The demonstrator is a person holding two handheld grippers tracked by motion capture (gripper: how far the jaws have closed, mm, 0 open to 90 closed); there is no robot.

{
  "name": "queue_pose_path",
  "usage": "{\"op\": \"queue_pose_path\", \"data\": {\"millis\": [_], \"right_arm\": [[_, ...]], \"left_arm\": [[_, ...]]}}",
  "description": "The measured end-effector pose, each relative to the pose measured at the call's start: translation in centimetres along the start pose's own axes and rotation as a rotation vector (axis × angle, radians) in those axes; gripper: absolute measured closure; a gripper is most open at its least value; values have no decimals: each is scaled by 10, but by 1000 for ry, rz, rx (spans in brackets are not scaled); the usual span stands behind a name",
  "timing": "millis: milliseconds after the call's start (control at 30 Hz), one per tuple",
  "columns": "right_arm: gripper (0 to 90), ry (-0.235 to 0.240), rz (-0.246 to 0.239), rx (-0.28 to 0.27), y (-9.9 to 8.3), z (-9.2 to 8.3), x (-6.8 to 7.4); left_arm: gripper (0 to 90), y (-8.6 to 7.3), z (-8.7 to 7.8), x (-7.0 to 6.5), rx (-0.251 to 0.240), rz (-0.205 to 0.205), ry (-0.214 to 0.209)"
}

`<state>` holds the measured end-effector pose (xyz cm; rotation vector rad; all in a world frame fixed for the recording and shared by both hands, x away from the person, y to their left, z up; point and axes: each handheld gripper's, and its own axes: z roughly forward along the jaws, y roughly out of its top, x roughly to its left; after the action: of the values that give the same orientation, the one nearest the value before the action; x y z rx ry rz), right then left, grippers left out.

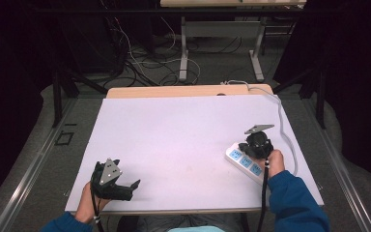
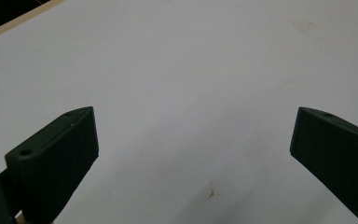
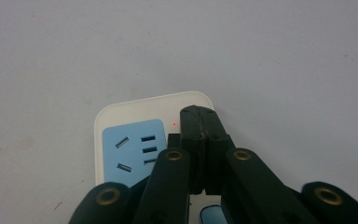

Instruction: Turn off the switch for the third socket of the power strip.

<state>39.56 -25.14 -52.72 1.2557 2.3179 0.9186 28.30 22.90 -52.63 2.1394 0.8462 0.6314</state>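
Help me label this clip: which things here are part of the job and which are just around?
In the job:
power strip, under the right gripper, whose jaws are closed together over its end
its white cord

Just around:
left gripper, jaws open over bare table
desk legs and floor cables behind

Power strip [image 1: 244,162] lies on the table [image 1: 183,140] near its right edge, its cord [image 1: 282,121] running back toward the far right corner. Right gripper [image 1: 257,145] sits over the strip's far end; left gripper [image 1: 125,189] rests at the near left corner, well apart
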Motion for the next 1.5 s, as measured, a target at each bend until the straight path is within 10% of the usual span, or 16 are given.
{"op": "queue_pose_path", "data": {"millis": [1500], "right_arm": [[857, -26, -25, -60, 5, -11, 4]], "left_arm": [[7, 0, 0, 0, -2, 3, -4]]}}
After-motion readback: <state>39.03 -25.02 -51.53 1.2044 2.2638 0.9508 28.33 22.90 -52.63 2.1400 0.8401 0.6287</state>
